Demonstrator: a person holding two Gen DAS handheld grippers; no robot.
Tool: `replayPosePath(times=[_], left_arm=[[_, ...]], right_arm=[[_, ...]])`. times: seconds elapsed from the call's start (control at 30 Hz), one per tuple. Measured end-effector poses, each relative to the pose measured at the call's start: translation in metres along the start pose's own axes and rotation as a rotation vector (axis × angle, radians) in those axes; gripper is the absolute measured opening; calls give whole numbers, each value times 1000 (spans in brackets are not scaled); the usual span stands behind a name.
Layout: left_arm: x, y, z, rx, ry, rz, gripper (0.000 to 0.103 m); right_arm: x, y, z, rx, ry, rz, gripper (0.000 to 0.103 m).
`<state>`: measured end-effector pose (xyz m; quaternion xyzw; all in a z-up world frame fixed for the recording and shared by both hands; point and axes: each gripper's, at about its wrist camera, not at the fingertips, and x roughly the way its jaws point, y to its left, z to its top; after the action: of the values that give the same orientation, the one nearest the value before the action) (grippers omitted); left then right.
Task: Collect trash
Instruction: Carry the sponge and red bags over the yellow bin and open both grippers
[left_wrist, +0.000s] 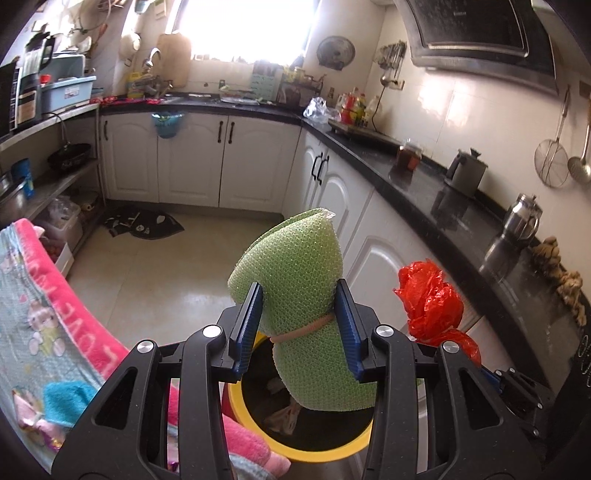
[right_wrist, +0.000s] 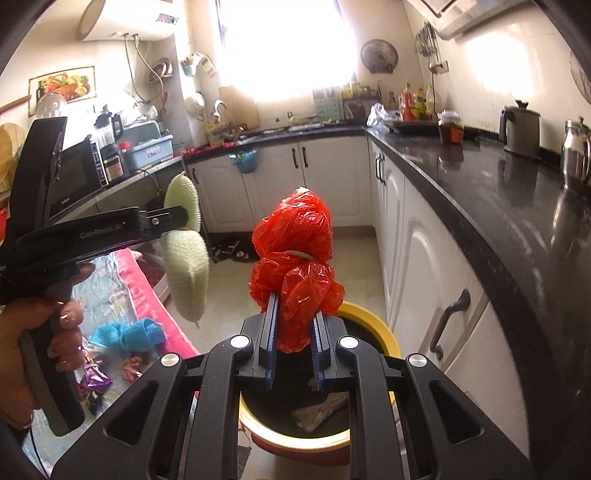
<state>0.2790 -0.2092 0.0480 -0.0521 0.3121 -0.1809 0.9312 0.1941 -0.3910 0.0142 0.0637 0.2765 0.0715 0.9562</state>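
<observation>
Left wrist view shows the left gripper (left_wrist: 301, 325) pinching a rolled green foam net (left_wrist: 295, 266) above the yellow-rimmed bin (left_wrist: 325, 456), while beside it the right gripper (right_wrist: 293, 347) squeezes a crumpled red plastic bag (right_wrist: 295, 258) over that bin.

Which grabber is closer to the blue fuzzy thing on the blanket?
Left. The left gripper, holding the green foam roll, hangs just above the blue fuzzy thing. The right gripper is farther off, over the bin.
</observation>
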Motion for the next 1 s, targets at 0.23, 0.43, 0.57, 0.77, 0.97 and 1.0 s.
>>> replayPosePath(times=[0.23, 0.43, 0.57, 0.77, 0.97, 1.0], left_arm=[[36, -1, -16, 10, 64, 0, 33], [57, 0, -24, 8, 101, 2, 34], [65, 2, -28, 7, 121, 3, 35], [76, 6, -35, -2, 146, 8, 36], [86, 9, -41, -21, 171, 13, 40], [88, 11, -42, -28, 177, 14, 41]], right_arm=[[28, -5, -17, 24, 79, -2, 15], [45, -9, -28, 40, 131, -2, 15], [54, -12, -34, 55, 162, -1, 16], [66, -15, -46, 70, 198, 4, 18], [75, -18, -52, 80, 218, 1, 25], [76, -20, -53, 86, 221, -9, 32]])
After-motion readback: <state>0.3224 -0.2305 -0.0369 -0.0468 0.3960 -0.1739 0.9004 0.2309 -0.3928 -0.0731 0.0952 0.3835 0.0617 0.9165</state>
